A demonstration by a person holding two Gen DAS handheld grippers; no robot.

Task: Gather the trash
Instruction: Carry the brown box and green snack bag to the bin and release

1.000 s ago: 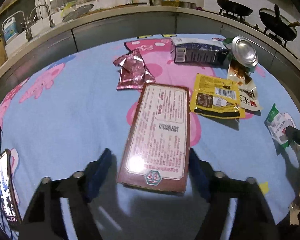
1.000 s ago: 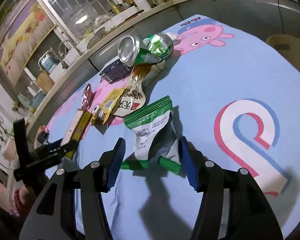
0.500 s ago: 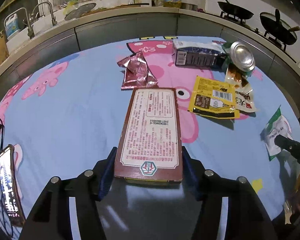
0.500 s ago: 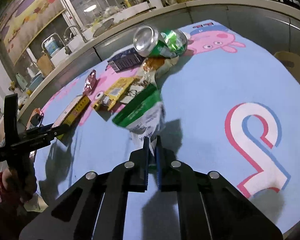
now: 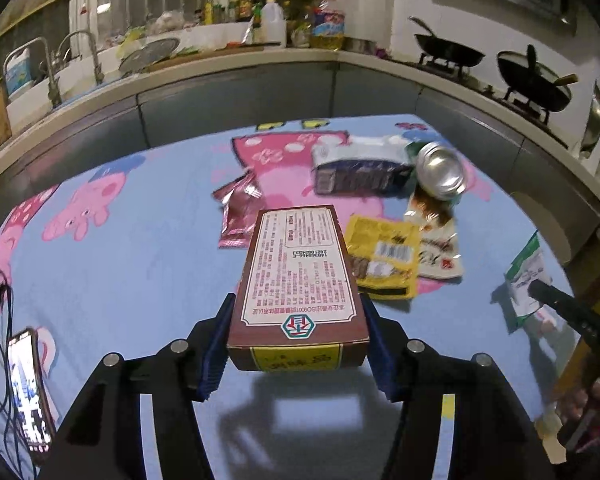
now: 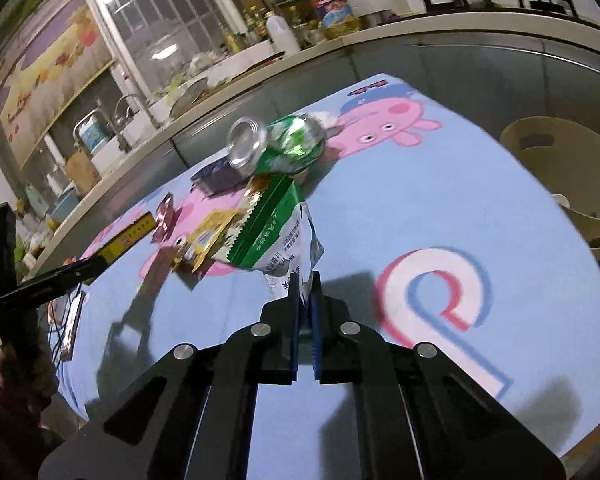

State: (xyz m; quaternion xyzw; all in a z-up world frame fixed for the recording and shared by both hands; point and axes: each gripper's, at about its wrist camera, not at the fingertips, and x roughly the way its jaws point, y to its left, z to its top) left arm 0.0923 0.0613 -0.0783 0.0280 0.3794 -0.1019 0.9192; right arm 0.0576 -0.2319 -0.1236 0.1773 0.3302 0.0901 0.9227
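Note:
My left gripper (image 5: 298,316) is shut on a long brown carton (image 5: 296,272) with a printed white label, its blue pads pressing both long sides, and the carton hangs above the cartoon-print tablecloth (image 5: 140,264). My right gripper (image 6: 305,292) is shut on the lower edge of a green-and-white snack packet (image 6: 272,232), which is lifted off the cloth. Beyond lie a pink foil wrapper (image 5: 238,210), a yellow packet (image 5: 384,256), a white-and-brown packet (image 5: 436,244), a dark box (image 5: 360,172) and a crushed green can (image 6: 284,146).
A phone (image 5: 30,388) with cables lies at the table's left edge. A cream stool (image 6: 556,168) stands beyond the table's right side. A counter with a sink (image 5: 56,76), bottles and woks on a stove (image 5: 532,84) curves behind the table.
The left gripper closed on the carton and lifted it off the cloth. The right gripper closed on the green-and-white packet and raised it.

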